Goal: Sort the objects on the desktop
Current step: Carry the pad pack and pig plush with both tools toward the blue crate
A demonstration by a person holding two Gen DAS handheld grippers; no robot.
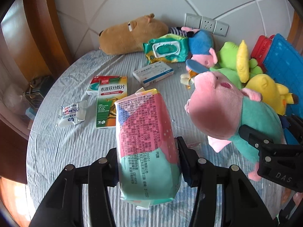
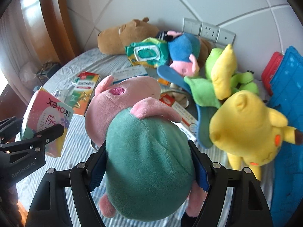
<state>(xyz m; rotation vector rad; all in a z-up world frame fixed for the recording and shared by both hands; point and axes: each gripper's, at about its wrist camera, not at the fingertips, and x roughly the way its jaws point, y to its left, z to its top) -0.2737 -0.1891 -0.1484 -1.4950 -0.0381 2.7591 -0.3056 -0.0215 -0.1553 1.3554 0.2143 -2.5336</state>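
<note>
Striped blue-white cloth (image 1: 75, 143) covers the surface, with a white padded wall and sockets (image 1: 206, 24) behind. Left claw (image 1: 146, 162) is clenched on a soft pack (image 1: 145, 141), pink above and mint below, its printed back toward the camera, held clear of the cloth. Ahead of it lie a green box (image 1: 110, 102) and a white sachet (image 1: 73, 114). Right claw (image 2: 147, 172) grasps a pig toy (image 2: 144, 162) by its teal body, pink head pointing away. Only the right view shows the pack's Kotex front (image 2: 51, 121), left of that claw, and the yellow toy's (image 2: 248, 130) face to its right.
</note>
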